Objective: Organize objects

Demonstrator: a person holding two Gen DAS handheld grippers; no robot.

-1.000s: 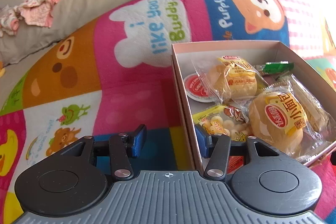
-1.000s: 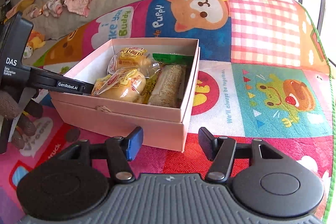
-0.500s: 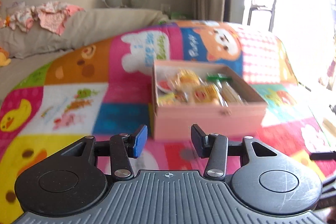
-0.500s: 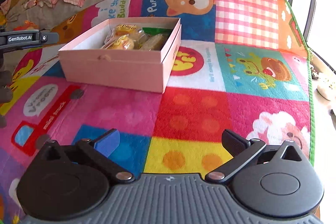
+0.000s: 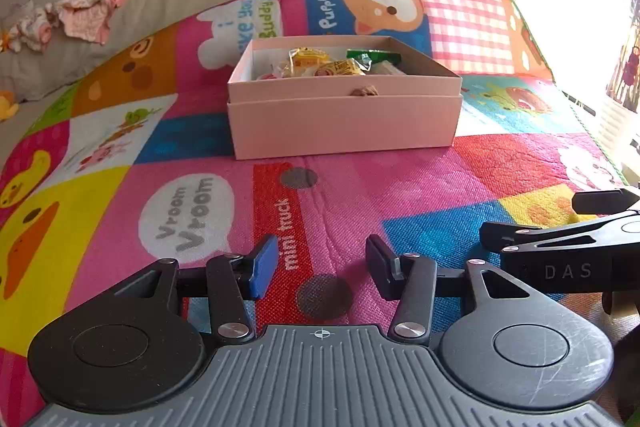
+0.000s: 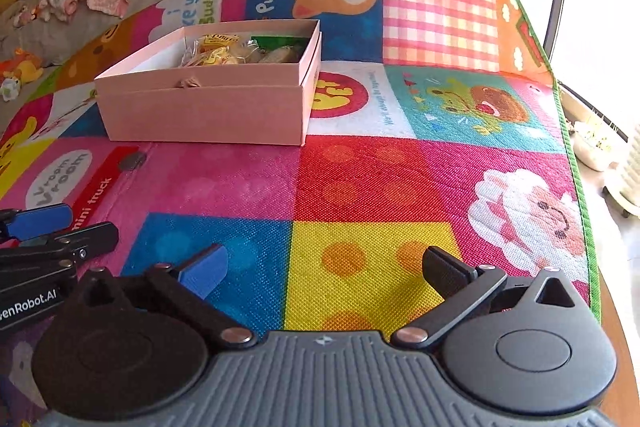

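On the patchwork play mat [image 5: 400, 187], well ahead of both tools, sits the open pink box [image 5: 344, 123], nested in its lid and holding wrapped buns [image 5: 340, 67] and a green packet [image 5: 374, 57]; further contents are hard to make out. The left gripper [image 5: 322, 267] is empty, fingers moderately apart. The right gripper [image 6: 324, 273] is empty, spread wide.
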